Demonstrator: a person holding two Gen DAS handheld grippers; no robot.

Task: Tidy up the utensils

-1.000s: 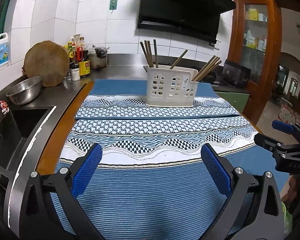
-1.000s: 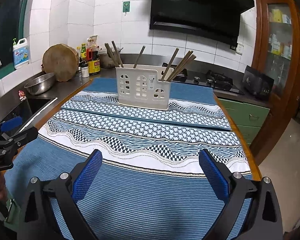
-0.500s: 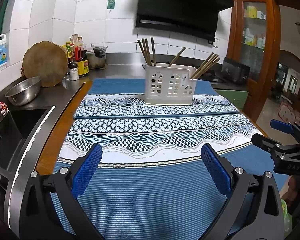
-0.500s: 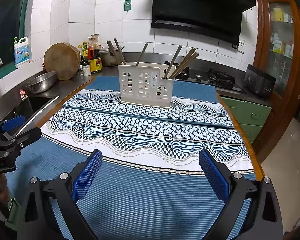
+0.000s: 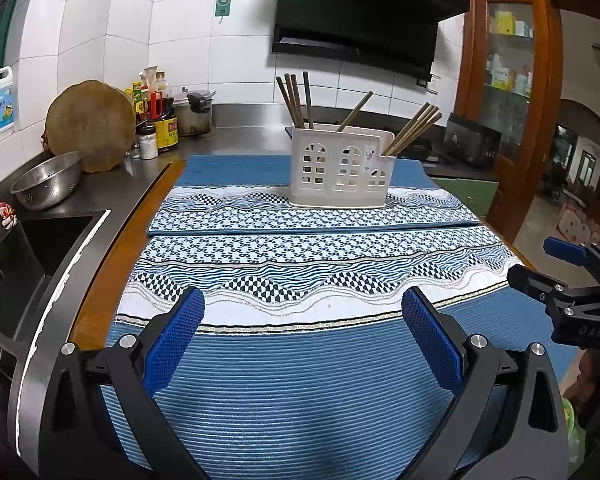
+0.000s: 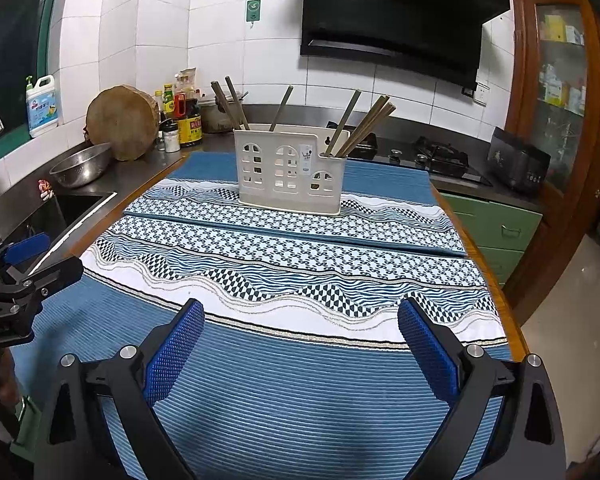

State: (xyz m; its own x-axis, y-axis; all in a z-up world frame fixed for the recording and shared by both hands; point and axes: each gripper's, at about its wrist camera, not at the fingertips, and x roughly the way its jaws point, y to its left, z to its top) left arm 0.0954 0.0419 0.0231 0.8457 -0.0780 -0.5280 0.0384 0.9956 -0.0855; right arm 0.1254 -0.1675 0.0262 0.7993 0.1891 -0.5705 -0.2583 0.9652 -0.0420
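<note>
**Left wrist and right wrist views: both claws empty above the table**

Left gripper (image 5: 302,338) and right gripper (image 6: 300,338) each hang with blue pads spread wide, nothing between them, over the blue patterned tablecloth (image 5: 300,392). At 12 o'clock, well apart, stands the white utensil holder (image 5: 342,172), upright, with chopsticks (image 5: 410,130) leaning in its compartments. A steel colander (image 5: 46,180) sits at 10 o'clock.
</note>
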